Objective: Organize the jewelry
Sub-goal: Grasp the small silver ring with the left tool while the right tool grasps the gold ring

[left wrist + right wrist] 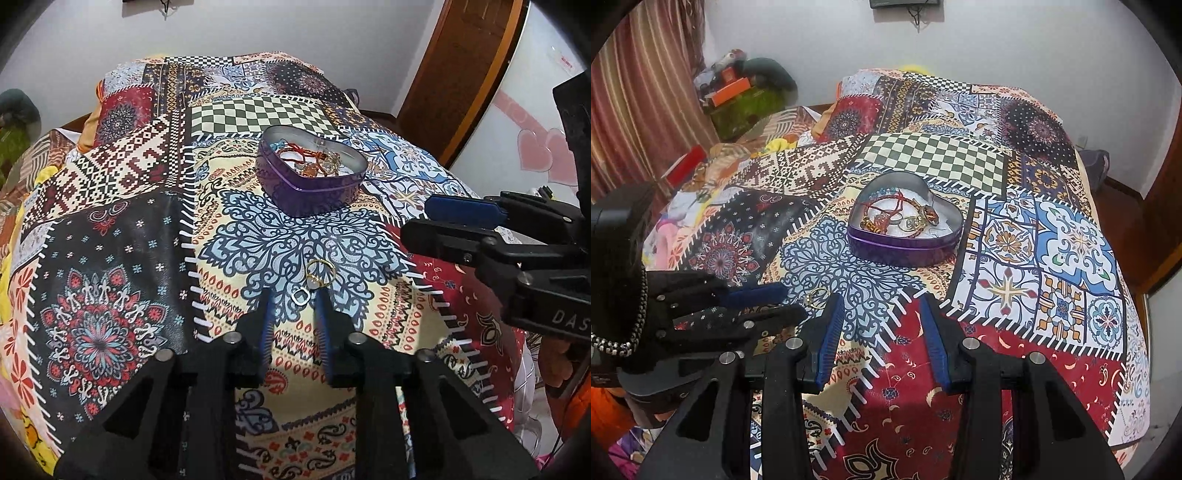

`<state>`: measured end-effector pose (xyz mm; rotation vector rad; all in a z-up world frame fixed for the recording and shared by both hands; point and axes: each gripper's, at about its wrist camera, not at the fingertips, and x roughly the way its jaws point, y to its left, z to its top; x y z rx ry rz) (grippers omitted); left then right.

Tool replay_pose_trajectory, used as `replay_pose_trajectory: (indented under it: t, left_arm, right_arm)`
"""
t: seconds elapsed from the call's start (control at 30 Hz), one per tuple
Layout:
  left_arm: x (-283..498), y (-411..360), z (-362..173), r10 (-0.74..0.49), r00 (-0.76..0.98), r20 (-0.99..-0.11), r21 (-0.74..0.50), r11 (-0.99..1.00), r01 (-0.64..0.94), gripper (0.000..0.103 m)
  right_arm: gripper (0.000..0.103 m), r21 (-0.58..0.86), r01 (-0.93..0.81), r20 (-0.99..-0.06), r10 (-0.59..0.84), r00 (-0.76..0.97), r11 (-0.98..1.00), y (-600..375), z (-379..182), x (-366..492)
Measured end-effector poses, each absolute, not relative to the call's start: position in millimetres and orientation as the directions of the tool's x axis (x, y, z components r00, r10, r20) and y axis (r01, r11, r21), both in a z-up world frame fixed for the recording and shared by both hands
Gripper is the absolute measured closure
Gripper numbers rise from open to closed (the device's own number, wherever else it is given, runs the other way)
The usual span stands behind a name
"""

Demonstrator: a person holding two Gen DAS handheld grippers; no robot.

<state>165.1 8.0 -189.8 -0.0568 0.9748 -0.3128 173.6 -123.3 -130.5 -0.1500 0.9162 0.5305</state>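
Left wrist view: the left gripper hangs low over the patchwork bedspread, its fingers parted and holding nothing; just ahead of the tips, at twelve o'clock, lies a small silver ring, and touching or just beyond it a gold ring. The purple heart-shaped tin, already holding bracelets and rings, sits further off at twelve to one o'clock; the right gripper reaches in from three o'clock, empty as far as this view shows.

The risk, as I judge it: the two rings lie so close together that closing on one may nudge or flick the other away; the busy print would hide a small ring easily; the soft cloth may give under the tips, so they could pinch fabric instead of metal, or the ring could slip flat from between the pads.

Right wrist view: the right gripper is spread wide and empty above the red patch; the tin stands at twelve o'clock, the left gripper at nine o'clock with the gold ring at its tips; the silver ring cannot be made out here. Two tools so near could collide if both reach for the rings; a bump to the tin could spill its contents.
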Motion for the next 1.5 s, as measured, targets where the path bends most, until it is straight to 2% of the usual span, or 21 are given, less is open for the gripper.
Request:
replay_pose_trajectory:
  t: [0.03,0.23,0.93,1.3,1.43,1.47,1.5]
  left_arm:
    - [166.5,7.3,-190.3,-0.286,0.522,-0.804,-0.187,0.954,0.235,0.089]
    - [169.9,9.5,-193.0,-0.305,0.521,-0.797,-0.214,0.95,0.228,0.095]
    - [150.2,54.0,-169.4,-0.264,0.618,-0.741,-0.208,0.965,0.163,0.095]
    - [149.9,59.8,-170.6,-0.268,0.626,-0.733,-0.218,0.963,0.157,0.095]
    - [149.0,59.2,-170.7,-0.267,0.626,-0.733,-0.216,0.963,0.158,0.095]
    - [148.8,59.1,-170.6,-0.267,0.626,-0.733,-0.216,0.963,0.158,0.095]
    - [148.6,58.9,-170.4,-0.267,0.625,-0.733,-0.215,0.964,0.159,0.095]
  right_arm:
    - [0.064,0.098,-0.498,-0.787,0.373,0.491,0.862,-123.4,-130.4,173.8]
    - [0.064,0.098,-0.495,-0.79,0.37,0.489,0.863,-122.2,-132.7,179.1]
    - [0.064,0.159,-0.547,-0.831,0.41,0.375,0.822,-80.4,-152.6,183.8]
    - [0.065,0.071,-0.574,-0.854,0.347,0.387,0.815,-64.3,-163.0,181.2]
    - [0.077,0.067,-0.574,-0.855,0.343,0.388,0.816,-64.9,-162.3,181.7]
    - [0.083,0.074,-0.569,-0.855,0.345,0.386,0.819,-66.2,-162.1,182.9]
    - [0.083,0.087,-0.566,-0.855,0.353,0.381,0.82,-67.6,-161.7,183.9]
